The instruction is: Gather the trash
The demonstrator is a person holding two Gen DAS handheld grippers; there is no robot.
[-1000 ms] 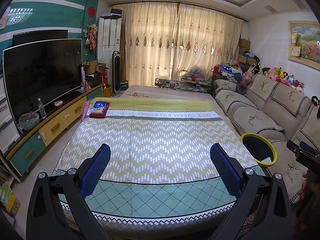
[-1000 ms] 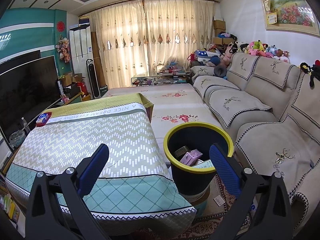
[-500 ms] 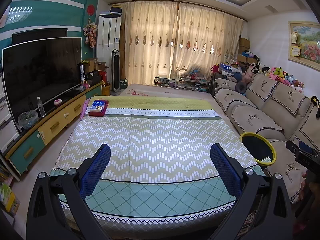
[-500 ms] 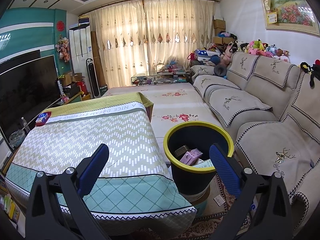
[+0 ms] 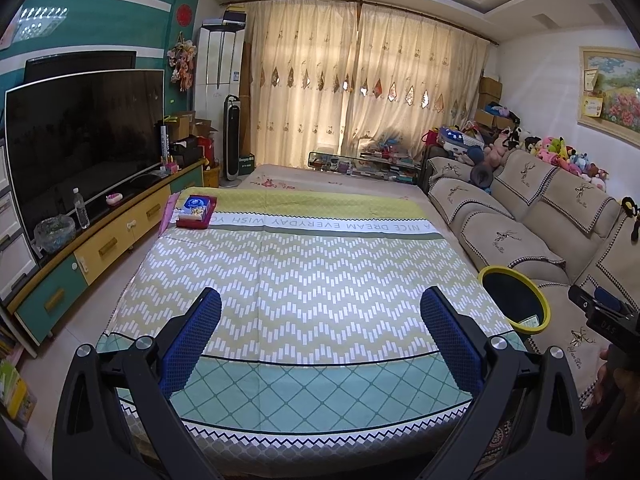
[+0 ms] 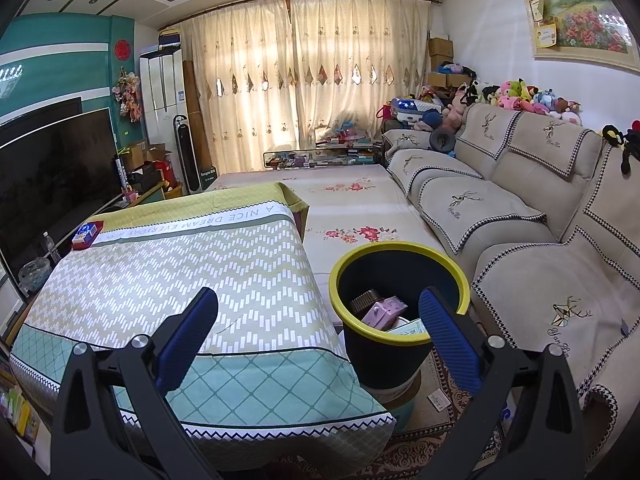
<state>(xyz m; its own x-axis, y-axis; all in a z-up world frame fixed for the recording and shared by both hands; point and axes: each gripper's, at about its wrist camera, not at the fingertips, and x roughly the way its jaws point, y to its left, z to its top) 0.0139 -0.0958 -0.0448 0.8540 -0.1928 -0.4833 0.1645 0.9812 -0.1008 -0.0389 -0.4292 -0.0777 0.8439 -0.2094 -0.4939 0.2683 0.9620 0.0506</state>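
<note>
A dark bin with a yellow rim (image 6: 400, 276) stands on the floor between the covered table (image 6: 192, 276) and the sofa. It holds a pink box (image 6: 384, 311), a dark ridged item and a pale packet. The bin also shows in the left wrist view (image 5: 514, 300) at the table's right edge. My left gripper (image 5: 320, 340) is open and empty above the table's near end. My right gripper (image 6: 318, 340) is open and empty, just above and short of the bin. The right gripper's body shows at the right edge of the left wrist view (image 5: 604, 316).
A red tray with a blue box (image 5: 195, 211) sits on the table's far left corner. A TV (image 5: 80, 136) on a low cabinet lines the left side. A beige sofa (image 6: 520, 216) runs along the right. A small tag (image 6: 438, 390) lies on the rug by the bin.
The left wrist view has shifted slightly, with the TV and table sliding a little. The right gripper has not visibly moved. Both stay open.
</note>
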